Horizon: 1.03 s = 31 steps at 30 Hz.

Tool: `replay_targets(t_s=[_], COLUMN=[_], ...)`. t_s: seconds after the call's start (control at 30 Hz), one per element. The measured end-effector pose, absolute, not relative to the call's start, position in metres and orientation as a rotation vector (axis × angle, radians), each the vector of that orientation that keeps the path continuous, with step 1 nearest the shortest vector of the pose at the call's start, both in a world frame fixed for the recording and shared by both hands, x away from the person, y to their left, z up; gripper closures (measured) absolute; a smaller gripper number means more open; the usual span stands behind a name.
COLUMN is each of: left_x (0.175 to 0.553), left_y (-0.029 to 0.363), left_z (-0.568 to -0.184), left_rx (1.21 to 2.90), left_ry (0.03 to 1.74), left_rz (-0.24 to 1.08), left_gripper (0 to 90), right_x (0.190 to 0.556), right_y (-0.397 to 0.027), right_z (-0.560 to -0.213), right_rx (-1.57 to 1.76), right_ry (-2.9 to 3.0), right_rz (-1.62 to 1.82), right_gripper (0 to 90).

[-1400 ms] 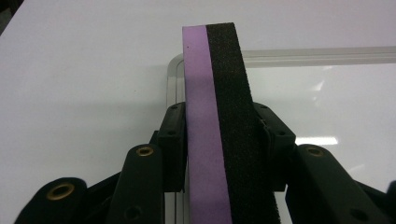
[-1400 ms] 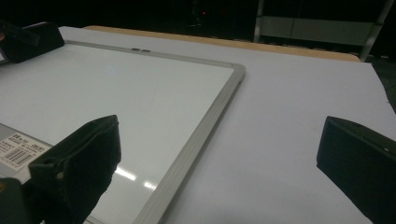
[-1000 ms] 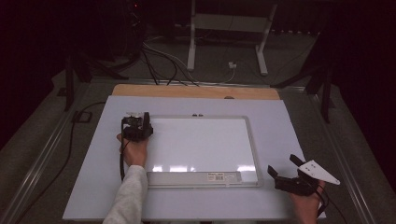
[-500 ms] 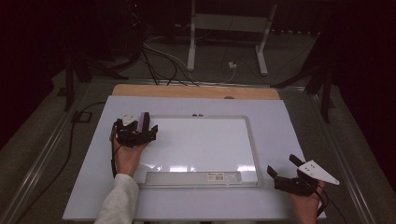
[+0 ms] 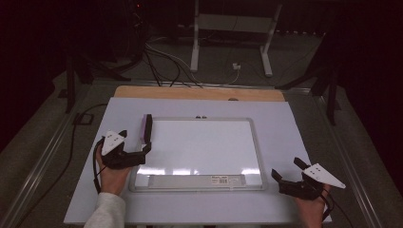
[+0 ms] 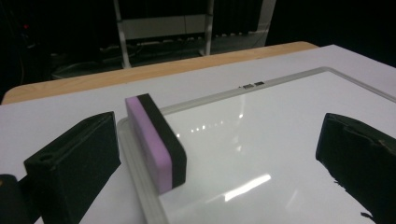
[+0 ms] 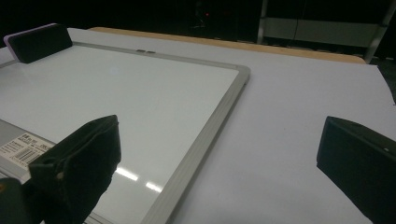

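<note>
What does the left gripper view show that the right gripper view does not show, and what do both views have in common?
Left gripper view: the eraser's purple side, standing on edge at the whiteboard's frame, between open jaws.
Right gripper view: the barcode label on the whiteboard's tray, and bare white table between open jaws.
Both: the whiteboard, the eraser, and the wooden edge behind.

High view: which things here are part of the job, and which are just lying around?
In the job:
whiteboard
eraser, on edge at the board's left frame
left gripper, open beside it
right gripper, open

Lying about:
cables on the floor
wooden board behind the white table top
</note>
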<state>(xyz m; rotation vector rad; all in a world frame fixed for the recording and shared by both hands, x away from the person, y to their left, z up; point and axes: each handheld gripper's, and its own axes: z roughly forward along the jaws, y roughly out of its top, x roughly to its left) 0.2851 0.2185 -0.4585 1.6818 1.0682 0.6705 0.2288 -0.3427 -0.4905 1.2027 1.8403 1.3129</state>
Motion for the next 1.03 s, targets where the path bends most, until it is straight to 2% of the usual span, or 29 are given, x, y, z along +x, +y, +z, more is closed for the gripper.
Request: replay_targets(t_s=[0.63, 1.03], left_x=[0.243, 0.237], left_y=[0.249, 0.253], left_z=[-0.478, -0.476], left_rx=[1.625, 1.595], left_ry=[1.089, 1.086], left_rz=[0.768, 0.784], left_gripper=[0.5, 0.5], right_x=[0.227, 0.228], right_y=[-0.342, -0.342], right_z=[-0.488, -0.49], right_rx=[1.192, 1.198], right_ry=[1.835, 1.862], right_rz=[1.334, 1.318], right_gripper=[0.0, 0.0])
